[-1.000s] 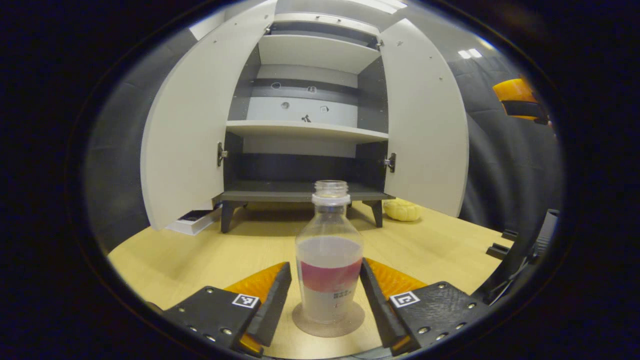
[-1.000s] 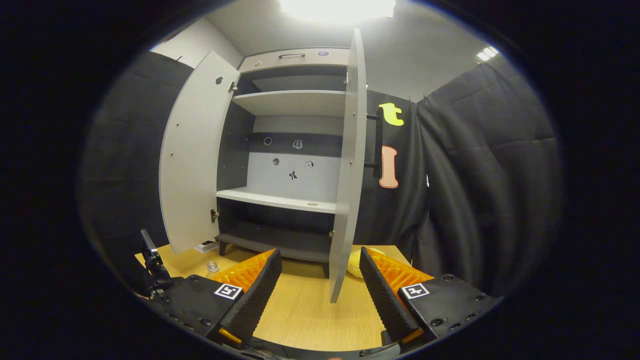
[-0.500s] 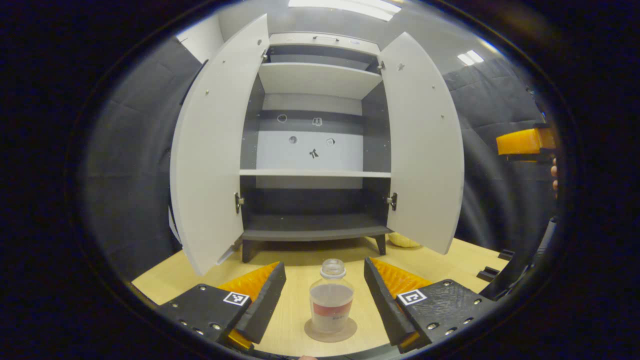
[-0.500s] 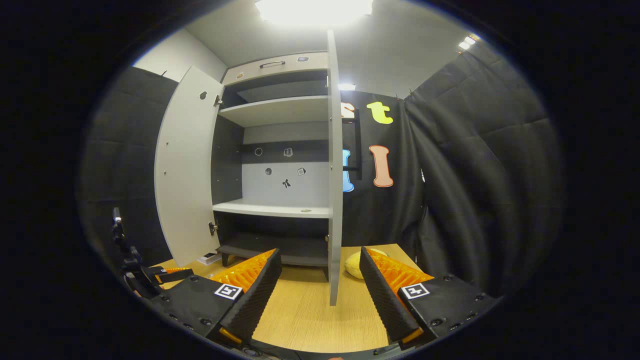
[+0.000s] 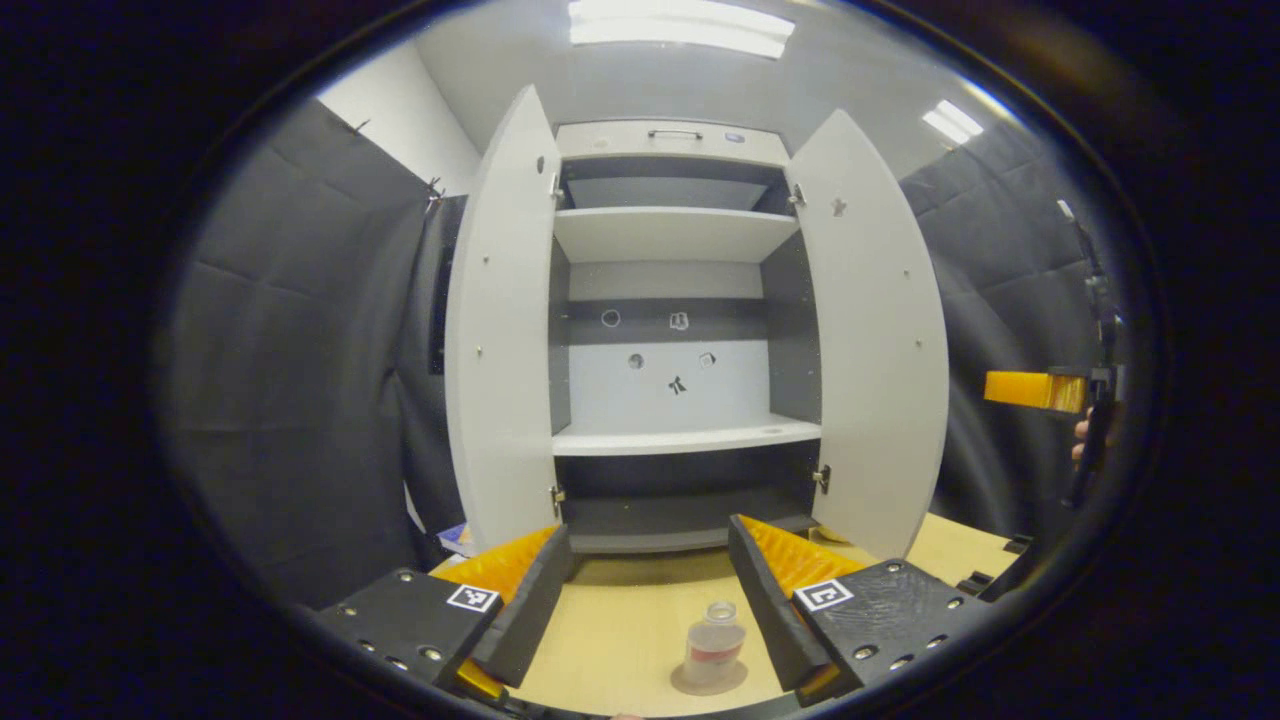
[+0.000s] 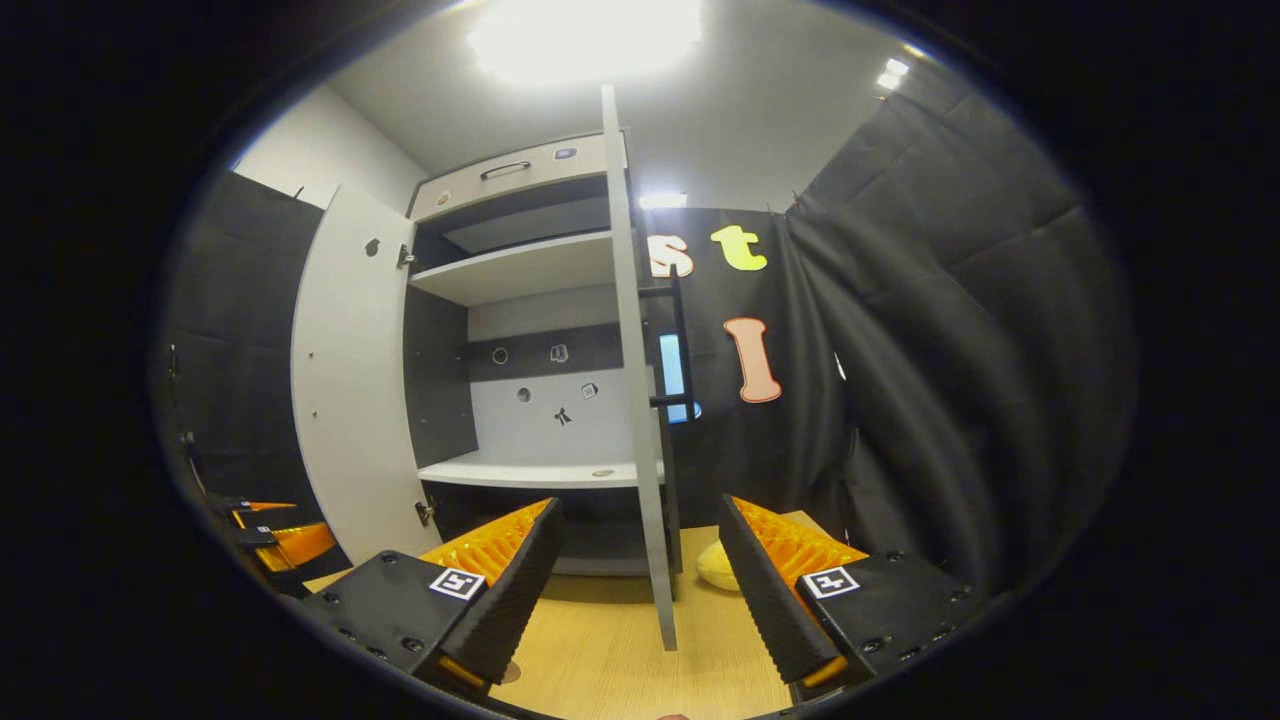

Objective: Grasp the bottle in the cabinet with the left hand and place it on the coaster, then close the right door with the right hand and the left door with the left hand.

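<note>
Clear plastic, the bottle [image 5: 713,650] stands upright on the coaster [image 5: 708,682] on the counter [image 5: 620,630] before the cabinet [image 5: 670,330], both doors wide. Left gripper [image 5: 645,600] is spread wide, empty, fingers apart from the bottle. Right gripper [image 6: 640,585] gapes empty facing the right door's [image 6: 635,400] edge.

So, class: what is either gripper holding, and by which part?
Nothing. The left gripper and right gripper are open; the bottle stands free on the coaster.
</note>
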Action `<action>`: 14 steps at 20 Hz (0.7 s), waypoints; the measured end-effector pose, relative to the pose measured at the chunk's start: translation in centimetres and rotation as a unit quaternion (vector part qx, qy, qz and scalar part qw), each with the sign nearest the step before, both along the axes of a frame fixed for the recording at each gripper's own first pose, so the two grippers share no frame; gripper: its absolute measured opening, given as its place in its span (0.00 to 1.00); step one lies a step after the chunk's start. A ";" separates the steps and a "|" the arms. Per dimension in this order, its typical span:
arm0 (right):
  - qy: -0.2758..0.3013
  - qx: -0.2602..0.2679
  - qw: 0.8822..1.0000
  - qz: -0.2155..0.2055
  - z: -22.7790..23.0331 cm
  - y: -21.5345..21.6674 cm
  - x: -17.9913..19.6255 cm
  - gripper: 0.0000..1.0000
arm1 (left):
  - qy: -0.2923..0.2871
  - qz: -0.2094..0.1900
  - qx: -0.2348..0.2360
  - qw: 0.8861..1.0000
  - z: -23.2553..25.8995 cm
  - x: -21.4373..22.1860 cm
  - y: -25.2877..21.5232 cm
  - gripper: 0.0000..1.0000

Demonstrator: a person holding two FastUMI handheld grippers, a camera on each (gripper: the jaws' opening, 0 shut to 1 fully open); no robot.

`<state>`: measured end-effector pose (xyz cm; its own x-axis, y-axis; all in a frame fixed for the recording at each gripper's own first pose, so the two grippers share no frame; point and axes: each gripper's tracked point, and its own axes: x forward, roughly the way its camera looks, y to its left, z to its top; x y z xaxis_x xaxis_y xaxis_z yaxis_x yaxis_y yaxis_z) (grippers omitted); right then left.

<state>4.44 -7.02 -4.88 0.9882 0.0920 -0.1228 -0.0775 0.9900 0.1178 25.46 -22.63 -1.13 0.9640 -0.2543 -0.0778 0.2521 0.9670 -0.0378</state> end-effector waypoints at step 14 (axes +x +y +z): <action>-0.001 -0.025 0.982 -0.190 4.8 -9.8 7.2 0.98 | -0.005 0.061 0.002 0.998 1.2 1.3 6.0 0.91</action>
<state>11.68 -16.77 -0.11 0.9504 -0.2884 -0.1164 0.2974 0.9523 0.0686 26.76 -16.63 0.09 0.9883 -0.1357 -0.0692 0.1337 0.9905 -0.0325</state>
